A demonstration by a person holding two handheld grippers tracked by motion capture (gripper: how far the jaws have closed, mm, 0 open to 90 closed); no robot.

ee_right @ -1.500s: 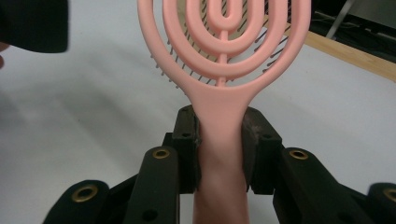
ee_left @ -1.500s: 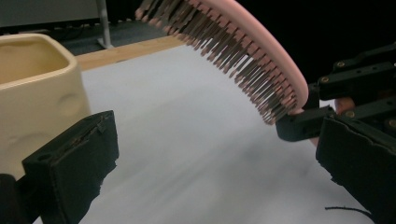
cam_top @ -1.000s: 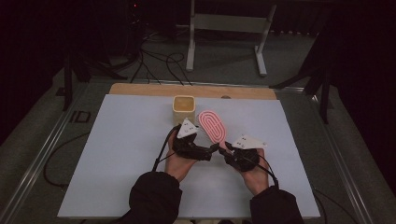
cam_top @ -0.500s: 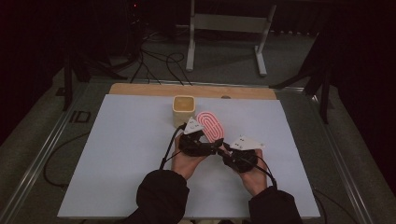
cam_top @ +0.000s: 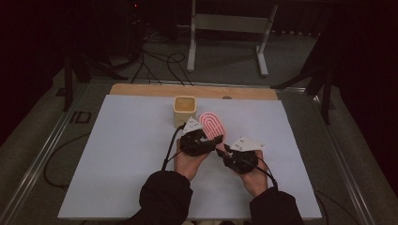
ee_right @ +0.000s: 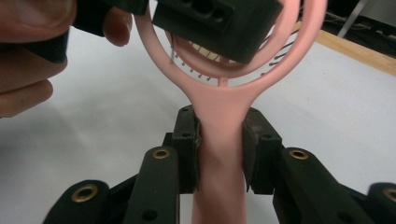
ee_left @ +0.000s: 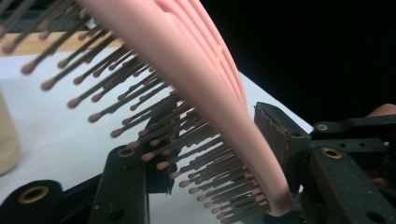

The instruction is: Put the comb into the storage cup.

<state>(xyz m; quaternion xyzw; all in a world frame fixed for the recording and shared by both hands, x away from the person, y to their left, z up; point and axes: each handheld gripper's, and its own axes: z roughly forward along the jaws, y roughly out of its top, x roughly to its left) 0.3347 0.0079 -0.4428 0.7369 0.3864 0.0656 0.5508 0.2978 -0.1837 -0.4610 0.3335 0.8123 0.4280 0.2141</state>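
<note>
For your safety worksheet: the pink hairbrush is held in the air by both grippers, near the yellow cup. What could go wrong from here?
1. The left gripper has just been closing across the bristles and back of the hairbrush; squeezing harder might bend them.
2. The right gripper clamps the handle; if the hands pull apart or twist, the brush could slip or be strained.
3. The yellow cup stands close by; a swing could tip it.

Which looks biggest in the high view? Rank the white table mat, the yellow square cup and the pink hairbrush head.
Largest to smallest:
1. White table mat
2. Pink hairbrush head
3. Yellow square cup
The last two look close; the raised brush is nearer the camera, so that order is unsure.
</note>
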